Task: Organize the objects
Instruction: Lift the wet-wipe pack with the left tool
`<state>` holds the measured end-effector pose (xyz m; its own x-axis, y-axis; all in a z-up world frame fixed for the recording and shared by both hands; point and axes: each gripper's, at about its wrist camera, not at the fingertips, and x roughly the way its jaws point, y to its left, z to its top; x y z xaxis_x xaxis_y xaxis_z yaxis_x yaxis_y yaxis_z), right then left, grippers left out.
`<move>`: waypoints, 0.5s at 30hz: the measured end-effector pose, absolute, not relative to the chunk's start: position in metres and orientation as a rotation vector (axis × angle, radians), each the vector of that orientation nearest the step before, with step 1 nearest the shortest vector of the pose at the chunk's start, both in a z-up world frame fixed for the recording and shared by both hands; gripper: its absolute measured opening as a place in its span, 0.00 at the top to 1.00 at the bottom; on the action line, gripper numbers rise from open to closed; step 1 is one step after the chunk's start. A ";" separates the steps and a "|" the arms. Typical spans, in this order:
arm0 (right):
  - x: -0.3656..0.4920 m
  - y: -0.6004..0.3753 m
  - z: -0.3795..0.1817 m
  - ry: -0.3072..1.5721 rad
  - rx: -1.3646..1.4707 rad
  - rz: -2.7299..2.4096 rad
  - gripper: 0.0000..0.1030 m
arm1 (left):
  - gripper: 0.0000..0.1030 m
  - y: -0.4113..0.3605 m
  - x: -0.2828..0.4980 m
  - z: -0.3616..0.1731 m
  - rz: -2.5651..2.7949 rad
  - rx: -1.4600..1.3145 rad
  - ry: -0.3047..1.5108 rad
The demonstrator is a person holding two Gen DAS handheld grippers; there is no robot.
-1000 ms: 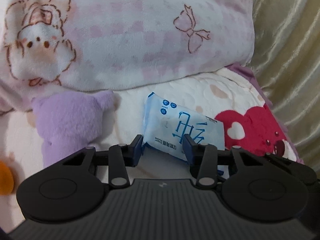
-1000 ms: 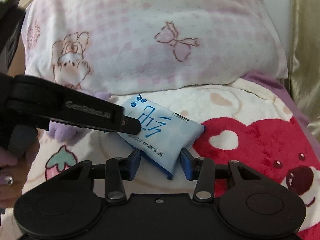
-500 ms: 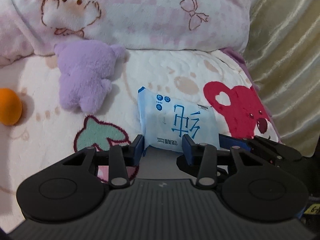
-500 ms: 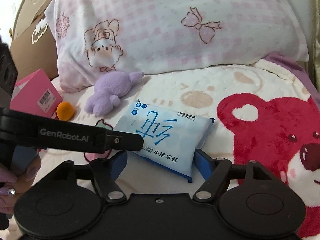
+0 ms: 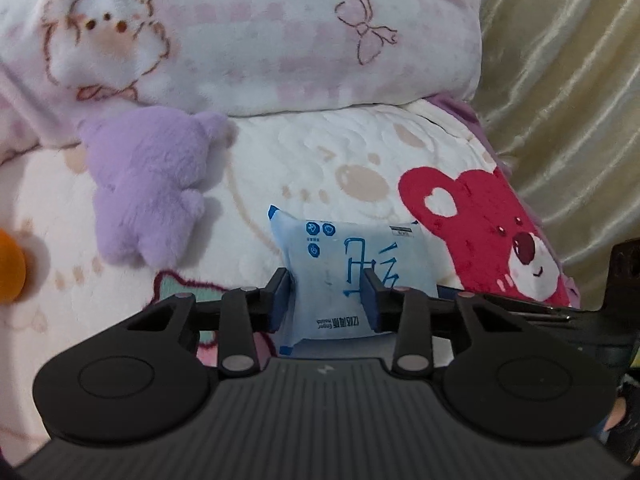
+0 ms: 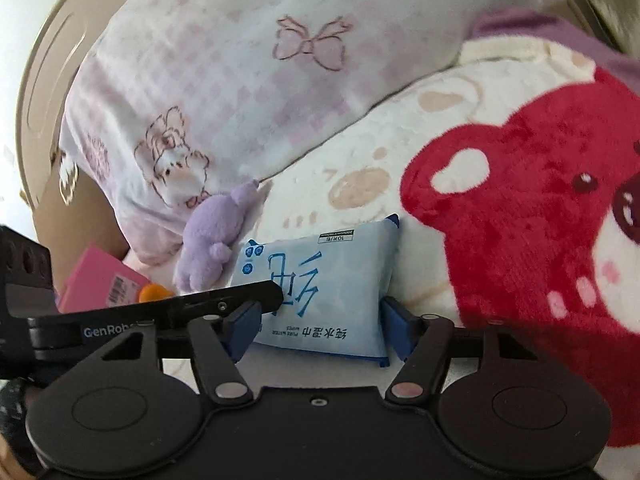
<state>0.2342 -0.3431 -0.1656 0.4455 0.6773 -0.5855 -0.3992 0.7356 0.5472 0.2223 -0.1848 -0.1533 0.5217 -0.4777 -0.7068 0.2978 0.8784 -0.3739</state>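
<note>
Blue-padded jaws of the left gripper point(image 5: 327, 294) pinch the near end of the pale-blue wet-wipe packet point(image 5: 352, 276), the film bulging between the pads; these jaws have just been closing, with the packet between them. Seen from the right wrist, the right gripper point(image 6: 320, 322) stands with its pads on either side of the same packet's near edge; its jaws have just been closing as well, yet a sliver of gap seems to remain at each pad, so it is best read as open around the packet, though the fisheye edge makes contact hard to rule out. A black finger point(image 6: 240, 300) of the left gripper crosses the packet's face from the left in that view. Good practice for this step, judged from the hold shown: keep the left pinch steady, settle the right pads squarely on the packet's two short ends, not on the crimped corner, and release one side only once the other bears the load, since the slack film can slide. The packet lies flat on the cream bed blanket point(image 5: 360, 152), near its red bear print point(image 5: 480, 220), with a purple plush toy point(image 5: 152, 188) well to its left below the pillow point(image 5: 260, 32). In the right wrist view its long axis runs left to right, printed face up, its text upside-down.
</note>
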 end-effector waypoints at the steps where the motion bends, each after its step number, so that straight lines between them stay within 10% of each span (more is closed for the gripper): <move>1: 0.233 -0.341 -0.164 0.876 0.337 0.681 0.37 | 0.66 -0.183 0.220 -0.153 -0.454 -0.237 0.918; 15: 0.206 -0.316 -0.154 0.872 0.203 0.758 0.45 | 0.69 -0.146 0.172 -0.146 -0.345 -0.328 0.951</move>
<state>0.2061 -0.3156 -0.1538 0.4054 0.6747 -0.6168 -0.5167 0.7257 0.4542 0.1718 -0.1461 -0.1458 0.5351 -0.4253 -0.7299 0.1419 0.8970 -0.4187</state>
